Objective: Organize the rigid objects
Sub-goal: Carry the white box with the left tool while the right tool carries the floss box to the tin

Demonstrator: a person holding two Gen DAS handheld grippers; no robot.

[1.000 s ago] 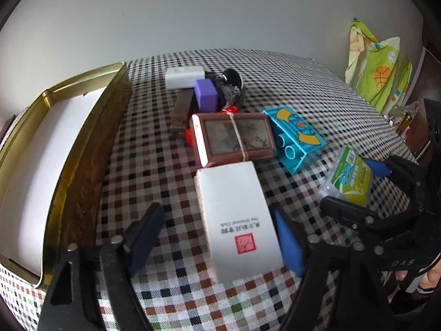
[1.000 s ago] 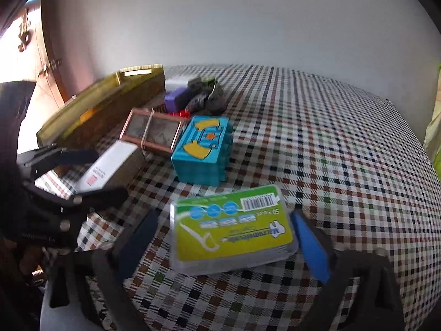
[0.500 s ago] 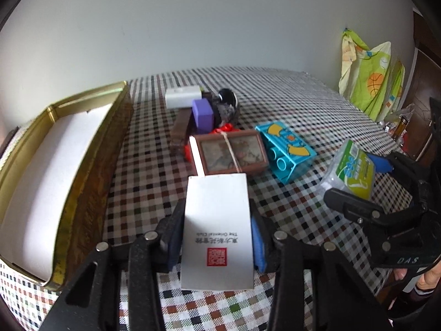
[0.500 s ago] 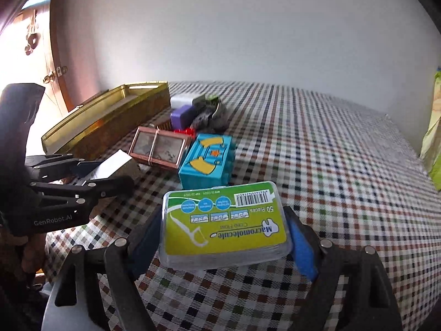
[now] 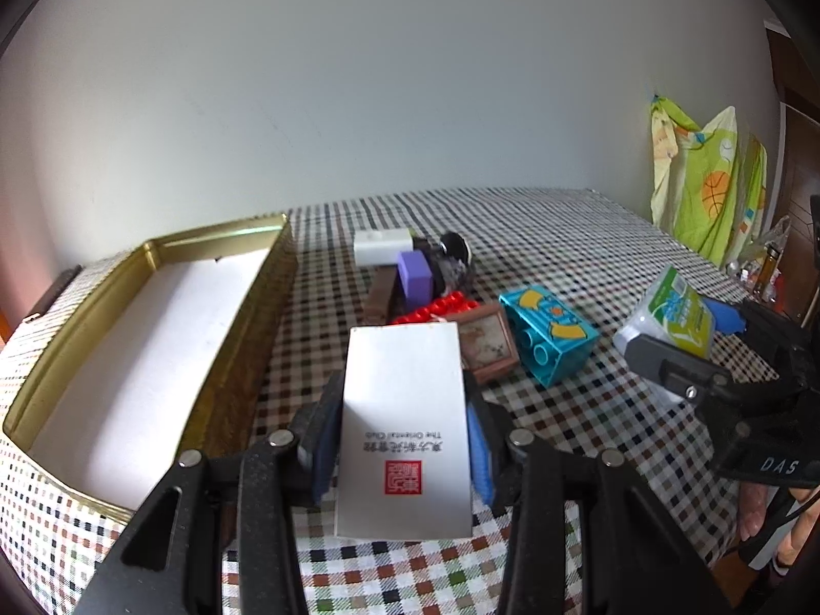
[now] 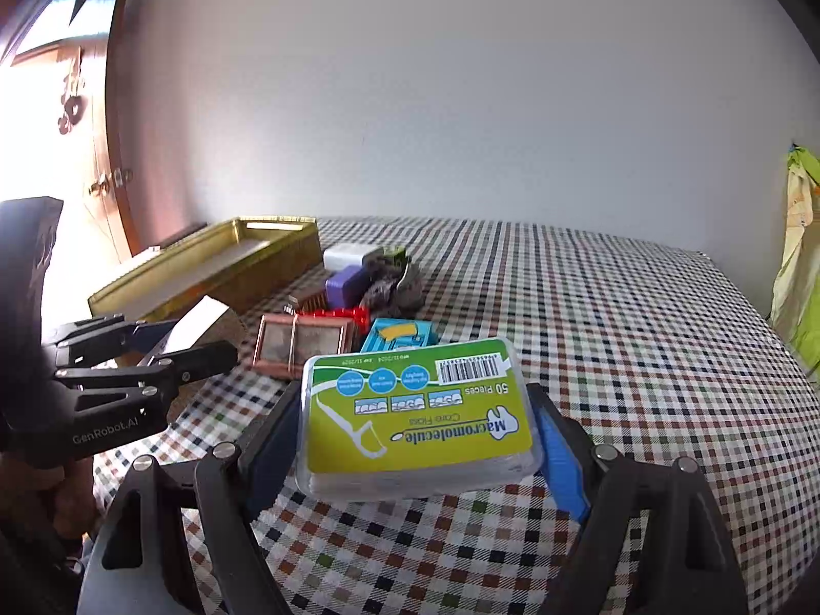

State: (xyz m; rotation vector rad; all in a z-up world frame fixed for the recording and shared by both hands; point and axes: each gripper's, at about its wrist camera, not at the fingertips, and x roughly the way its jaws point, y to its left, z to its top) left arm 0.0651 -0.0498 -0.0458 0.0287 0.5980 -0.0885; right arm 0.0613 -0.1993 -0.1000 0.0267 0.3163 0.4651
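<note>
My left gripper (image 5: 402,433) is shut on a white box with a red seal (image 5: 405,420) and holds it above the checked tablecloth. My right gripper (image 6: 417,425) is shut on a green floss-pick box (image 6: 417,410), also lifted; it shows at the right of the left wrist view (image 5: 671,318). The left gripper with the white box (image 6: 197,320) shows at the left of the right wrist view. A gold tin tray (image 5: 246,302) with a white lining lies to the left. On the table remain a framed picture (image 5: 487,343), a teal toy block (image 5: 551,338) and a purple block (image 5: 415,277).
Further back lie a white box (image 5: 382,246), a red brick (image 5: 443,305), a brown bar (image 5: 382,297) and dark items (image 5: 453,256). Bright green cloth (image 5: 712,189) hangs at the far right. The tray also shows in the right wrist view (image 6: 215,261).
Both grippers closed on their boxes and lifted them off the table. The left gripper has shifted back and up with the white box; the right has raised the floss box.
</note>
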